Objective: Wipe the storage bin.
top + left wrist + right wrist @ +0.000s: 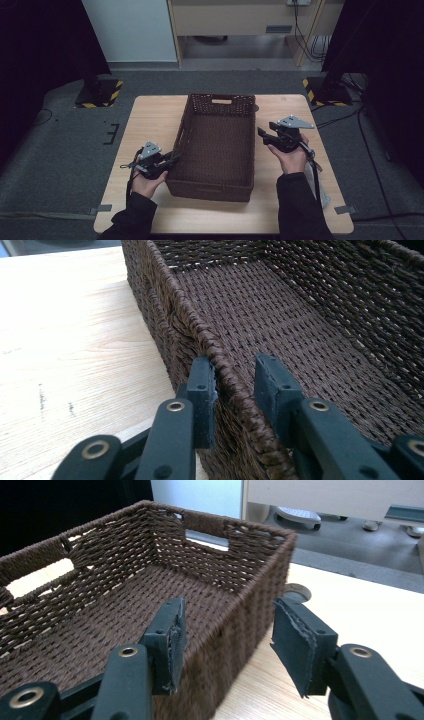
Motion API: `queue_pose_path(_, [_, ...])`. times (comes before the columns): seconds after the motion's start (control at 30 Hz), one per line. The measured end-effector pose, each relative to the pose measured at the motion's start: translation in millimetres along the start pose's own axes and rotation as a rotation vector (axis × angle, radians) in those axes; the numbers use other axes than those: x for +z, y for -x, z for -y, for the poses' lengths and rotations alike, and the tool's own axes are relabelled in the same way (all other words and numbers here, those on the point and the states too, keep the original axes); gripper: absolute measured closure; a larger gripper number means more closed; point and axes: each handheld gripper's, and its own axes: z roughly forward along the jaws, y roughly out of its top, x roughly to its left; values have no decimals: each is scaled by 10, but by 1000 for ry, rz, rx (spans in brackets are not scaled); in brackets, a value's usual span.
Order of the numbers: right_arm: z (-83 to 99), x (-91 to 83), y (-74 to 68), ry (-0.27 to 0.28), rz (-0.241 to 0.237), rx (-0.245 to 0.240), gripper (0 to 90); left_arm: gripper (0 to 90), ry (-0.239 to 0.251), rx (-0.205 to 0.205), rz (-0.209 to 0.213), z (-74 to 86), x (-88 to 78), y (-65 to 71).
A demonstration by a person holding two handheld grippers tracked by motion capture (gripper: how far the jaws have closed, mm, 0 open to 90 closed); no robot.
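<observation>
A dark brown woven basket (220, 99) stands empty in the middle of the wooden table (150, 120). My left gripper (176, 158) sits at the near end of the basket's left wall. In the left gripper view the left gripper (235, 375) straddles the basket's rim (200, 335), one jaw outside and one inside, shut on it. My right gripper (261, 134) is at the basket's right wall. In the right gripper view the right gripper (227, 625) stands open, one jaw inside the basket (120, 545), the other over the table, neither pad touching the wall.
A round grommet (296, 591) sits in the tabletop just right of the basket's far corner. Something white (320, 192) lies by the person's right forearm. Two dark stands with striped bases (97, 94) (325, 92) flank the table's far side.
</observation>
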Motion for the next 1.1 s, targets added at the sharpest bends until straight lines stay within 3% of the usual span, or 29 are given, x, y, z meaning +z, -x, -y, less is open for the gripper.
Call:
queue_pose_path(0.17, [42, 130, -32, -26, -6, -1, 479, 693, -6, 15, 12, -3, 7, 30])
queue_pose_path(0.4, [151, 293, -44, -72, -14, 2, 506, 669, -1, 40, -11, 4, 3, 44])
queue_pose_path(0.5, [199, 352, -49, -93, -18, -5, 518, 604, 14, 38, -14, 17, -11, 42])
queue_pose_path(0.7, [220, 400, -58, -83, -37, 10, 591, 541, 15, 84, -34, 33, -69, 124])
queue_pose_path(0.83, [219, 406, -75, -82, -23, 7, 604, 483, 24, 67, -29, 37, -120, 124])
queue_pose_path(1.0, [214, 390, -89, -86, -19, 7, 626, 524, 23, 35, -13, 68, -196, 143])
queue_pose_path(1.1, [212, 384, -96, -84, -17, -2, 635, 588, -2, 59, -19, 62, -201, 186])
